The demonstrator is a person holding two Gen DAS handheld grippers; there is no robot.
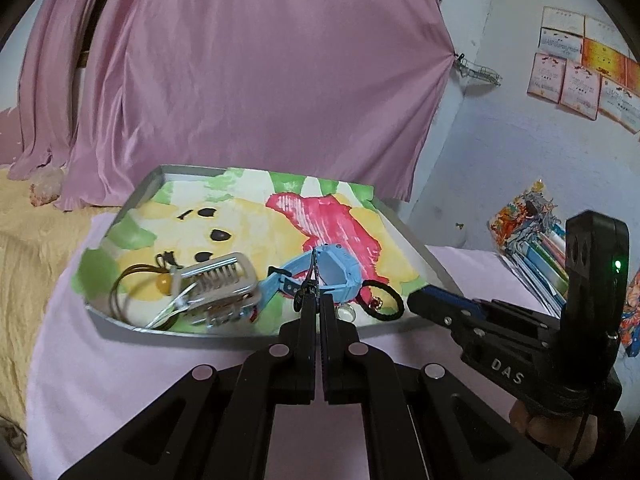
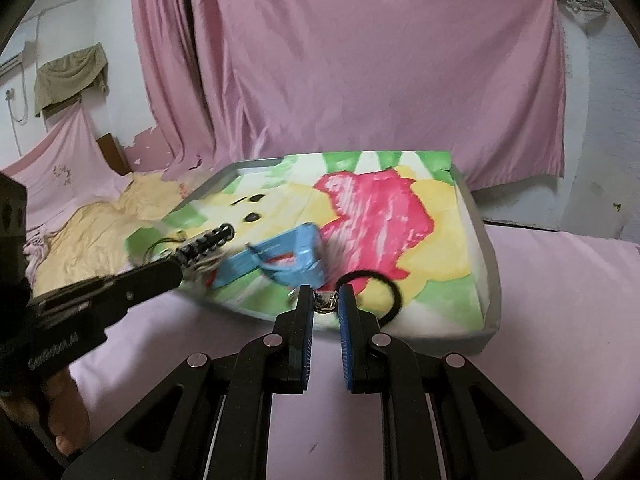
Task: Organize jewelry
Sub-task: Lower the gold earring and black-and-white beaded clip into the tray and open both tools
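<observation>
Bracelet (image 1: 314, 276) pinched in our closed left gripper (image 1: 316, 300); right gripper (image 2: 325, 300), part-open, brackets a small charm (image 2: 325, 302) at the tray (image 2: 490, 280) edge. Next, we judge, close gently and lift.

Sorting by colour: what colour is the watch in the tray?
Light blue watch; clearest in the left wrist view.

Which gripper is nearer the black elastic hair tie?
Right. The right gripper has its fingers at the black elastic hair tie; the left gripper, shut on a dark bead chain, sits further left.
</observation>
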